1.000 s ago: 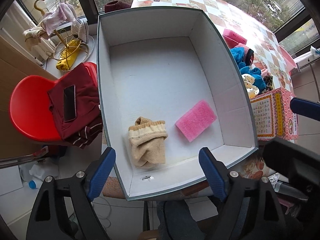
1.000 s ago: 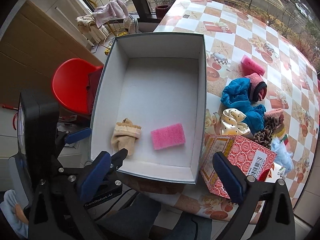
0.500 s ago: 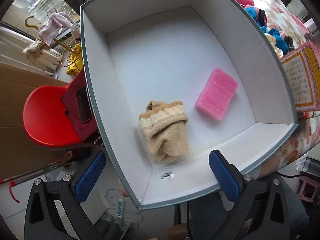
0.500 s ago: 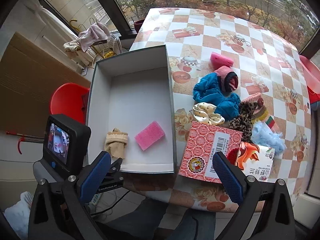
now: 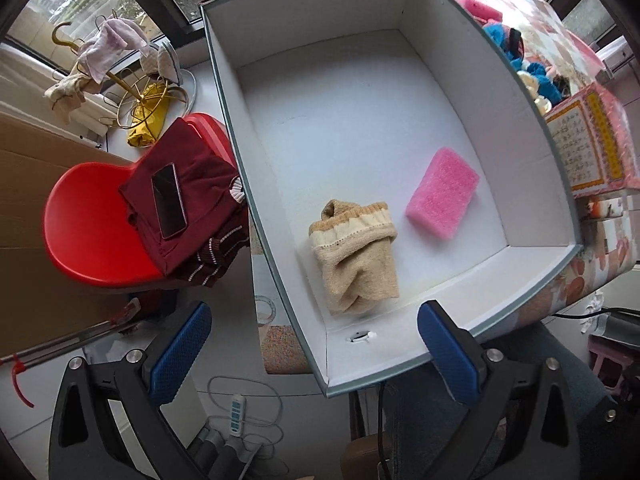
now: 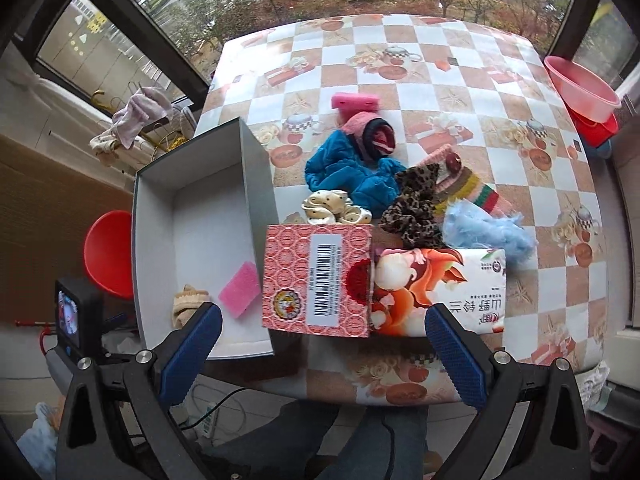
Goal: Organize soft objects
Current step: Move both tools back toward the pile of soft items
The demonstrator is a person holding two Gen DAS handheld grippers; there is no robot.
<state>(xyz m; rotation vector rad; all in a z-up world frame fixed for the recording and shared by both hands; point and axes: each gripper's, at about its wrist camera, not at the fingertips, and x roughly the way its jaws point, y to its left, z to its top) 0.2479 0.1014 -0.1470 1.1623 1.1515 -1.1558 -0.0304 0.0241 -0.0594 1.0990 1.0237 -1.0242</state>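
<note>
Jaws of the left gripper [image 5: 314, 354] stand wide apart and empty, pointing straight down over the near end of the white box [image 5: 532, 264]. Right gripper [image 6: 318, 354] jaws also wide apart, nothing between them, held above the near desk [image 6: 460, 92] edge.

Inside the box: a folded beige sock [image 5: 356, 258] near the front wall, a pink sponge [image 5: 442, 198] just beside it, the two apart. Rest of the box floor bare.

On the checkered desk, right of the box: a heap of soft things, namely blue fleece cloth [image 6: 352, 172], cream dotted scrunchie [image 6: 334, 208], leopard-print scrunchie [image 6: 414, 206], pale blue fluffy piece [image 6: 486, 232], striped knit [image 6: 472, 188], and a second pink sponge [image 6: 354, 102] further back. Red patterned carton [image 6: 318, 280] and tissue pack [image 6: 438, 292] lie in front of the heap.
</note>
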